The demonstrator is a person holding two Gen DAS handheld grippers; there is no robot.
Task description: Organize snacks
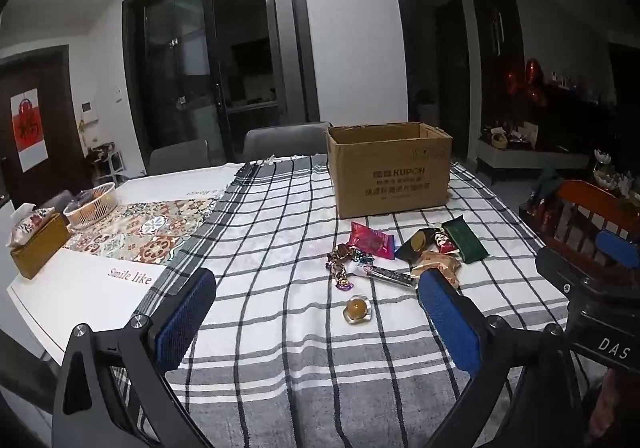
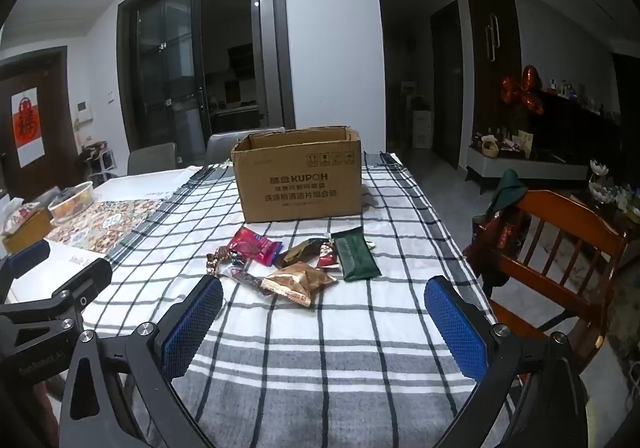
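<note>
Blue-padded fingers [image 1: 188, 312] of the left gripper [image 1: 316, 304] and right gripper [image 2: 324, 308] spread wide, nothing between, hovering over the checked cloth on the table [image 2: 320, 368]. Snack packets [image 2: 296, 260] lie loose just before the open cardboard box [image 2: 300, 176]; best take edge pieces singly, pinching flat wrappers across the narrow side. Only the left view shows the round jelly cup [image 1: 357, 310], nearest, apart.

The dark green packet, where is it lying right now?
In the right wrist view, the dark green packet lies flat on the checked tablecloth, at the right end of the snack pile, in front of the cardboard box.
</note>
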